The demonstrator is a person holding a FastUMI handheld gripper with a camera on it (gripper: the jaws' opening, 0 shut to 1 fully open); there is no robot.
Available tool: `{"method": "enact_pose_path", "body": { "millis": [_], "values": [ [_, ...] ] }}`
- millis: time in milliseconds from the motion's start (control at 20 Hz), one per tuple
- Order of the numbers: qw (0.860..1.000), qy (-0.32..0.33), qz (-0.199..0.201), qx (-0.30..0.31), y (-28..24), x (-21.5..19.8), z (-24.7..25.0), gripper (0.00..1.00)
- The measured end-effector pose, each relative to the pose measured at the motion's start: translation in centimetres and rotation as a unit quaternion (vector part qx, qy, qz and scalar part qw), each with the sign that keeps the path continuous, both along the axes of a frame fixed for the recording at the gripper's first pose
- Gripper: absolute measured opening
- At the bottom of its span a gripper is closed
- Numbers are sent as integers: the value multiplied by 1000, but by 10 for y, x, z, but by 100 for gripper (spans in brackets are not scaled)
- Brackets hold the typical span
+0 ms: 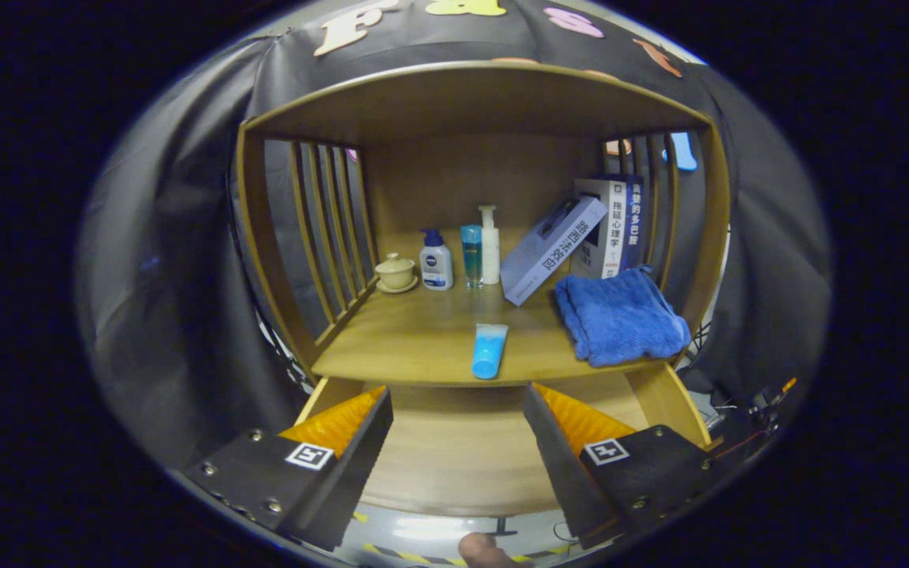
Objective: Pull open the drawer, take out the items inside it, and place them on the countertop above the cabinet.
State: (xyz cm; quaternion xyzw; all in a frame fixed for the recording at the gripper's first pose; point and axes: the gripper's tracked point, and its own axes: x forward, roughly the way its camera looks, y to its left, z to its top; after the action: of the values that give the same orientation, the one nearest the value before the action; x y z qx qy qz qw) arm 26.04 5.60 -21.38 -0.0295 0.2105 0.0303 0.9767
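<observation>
Blue tube (490, 351) on countertop (415, 339) beyond the claw (454, 442), fingers spread wide over pulled-out drawer (454, 450)

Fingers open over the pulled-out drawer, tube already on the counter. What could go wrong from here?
1. The blue tube lies at the countertop's front edge, cap slightly overhanging the open drawer; a bump while reaching in or lifting out could knock it back down.
2. The blue towel also sits near that edge and could be dragged off.
3. The gripper is open and holds nothing; the drawer's rear is hidden under the countertop, so an item there might be missed.
</observation>
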Motion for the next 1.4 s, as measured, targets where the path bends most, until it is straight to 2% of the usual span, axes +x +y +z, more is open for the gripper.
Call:
{"method": "enact_pose_path", "body": {
  "millis": [250,450,650,950,1100,1400],
  "values": [
    [999,-32,-1,-5,-8,-55,9,99],
    [999,-53,1,-8,-14,-100,-4,99],
    [996,-84,-5,-21,-27,-125,-24,99],
    [990,-136,-13,-34,-48,-133,-59,99],
    [990,-142,-13,-12,-51,-131,-89,99],
    [988,-150,-25,-17,-65,-117,-135,100]
  ]
}}
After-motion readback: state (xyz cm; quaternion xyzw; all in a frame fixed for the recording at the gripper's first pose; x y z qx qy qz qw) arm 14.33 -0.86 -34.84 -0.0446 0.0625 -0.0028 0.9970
